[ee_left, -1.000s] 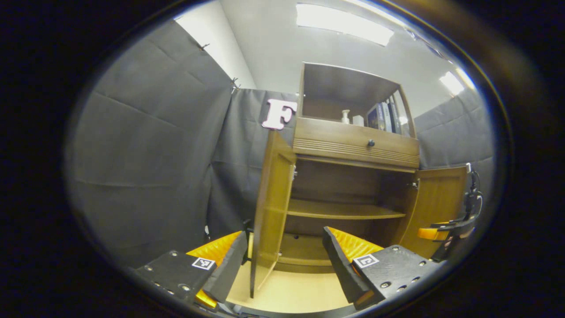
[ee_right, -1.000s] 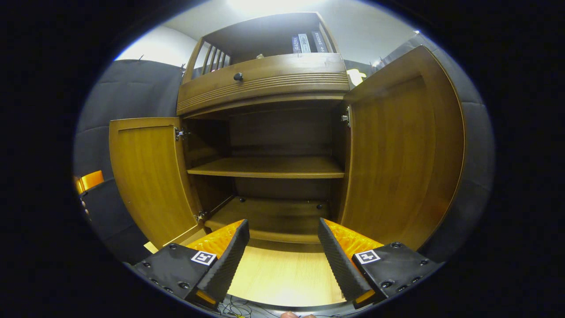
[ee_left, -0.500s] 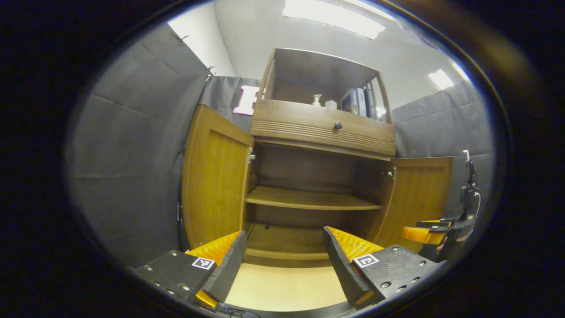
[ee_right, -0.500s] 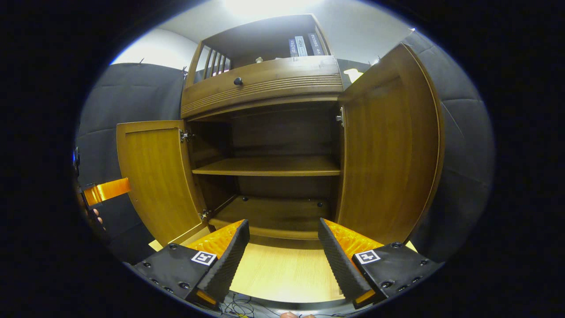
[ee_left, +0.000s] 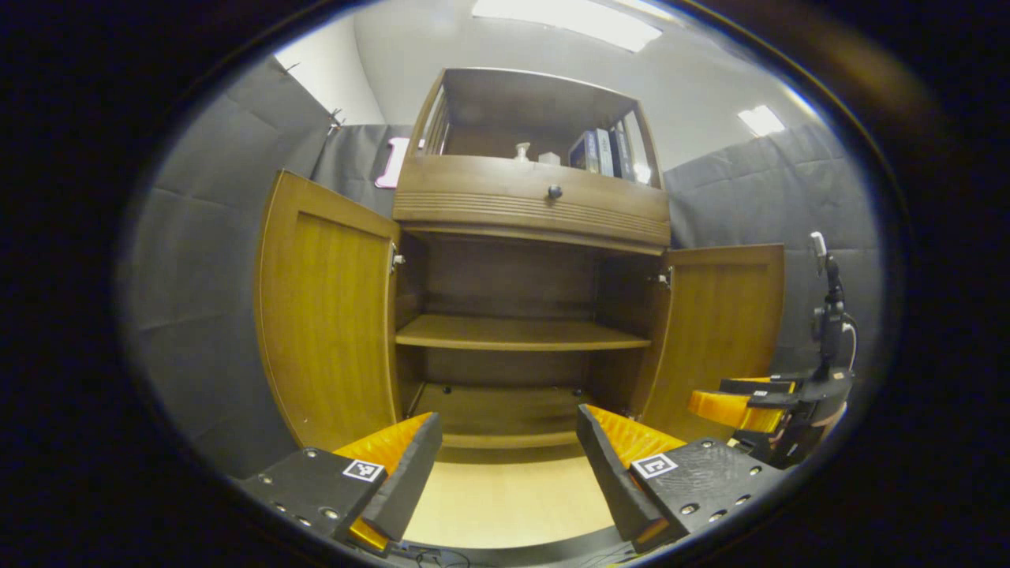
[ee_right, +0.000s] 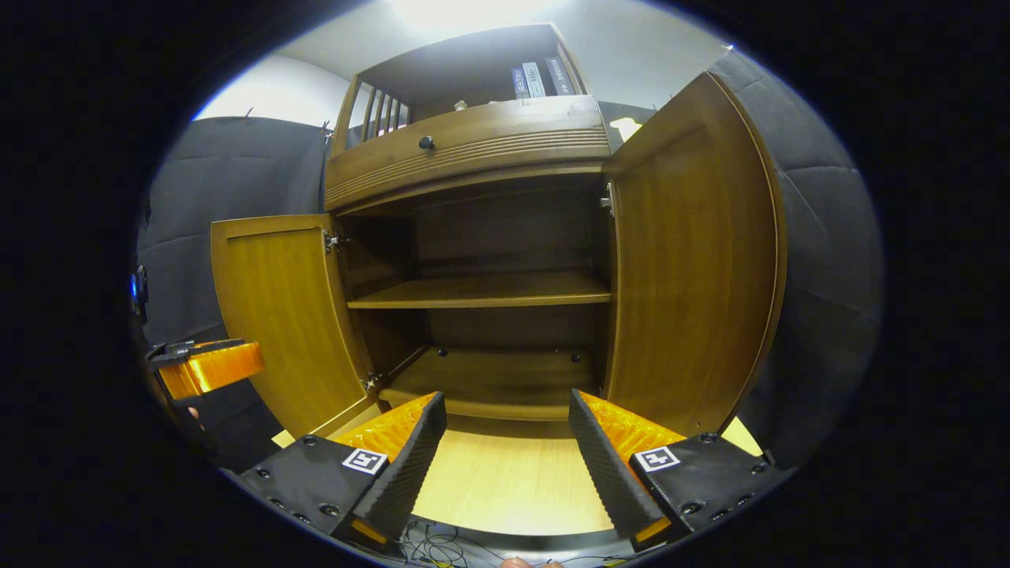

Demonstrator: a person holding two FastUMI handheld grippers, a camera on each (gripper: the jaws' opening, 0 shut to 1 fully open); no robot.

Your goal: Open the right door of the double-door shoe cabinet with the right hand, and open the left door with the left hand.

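The wooden shoe cabinet (ee_left: 529,205) stands with both doors swung out. In the left gripper view its left door (ee_left: 327,315) shows its inner face and the right door (ee_left: 726,323) hangs wide. My left gripper (ee_left: 505,465) is open, empty, and back from the cabinet over the pale floor. My right gripper (ee_left: 750,406) shows low beside the right door. In the right gripper view the left door (ee_right: 276,315) and right door (ee_right: 694,260) frame the bare inner shelf (ee_right: 481,292). My right gripper (ee_right: 505,457) is open and holds nothing; the left gripper (ee_right: 205,367) floats near the left door.
A drawer with a dark knob (ee_left: 555,192) sits above the doors. Books (ee_left: 600,150) and a small bottle (ee_left: 521,150) stand in the top compartment. Dark cloth walls close in on both sides. Pale wooden floor (ee_right: 513,481) lies before the cabinet, with cables at its near edge.
The left gripper view has swung from the left door's edge to face the cabinet squarely. In the right gripper view the left gripper has come further into sight. Both doors stay open.
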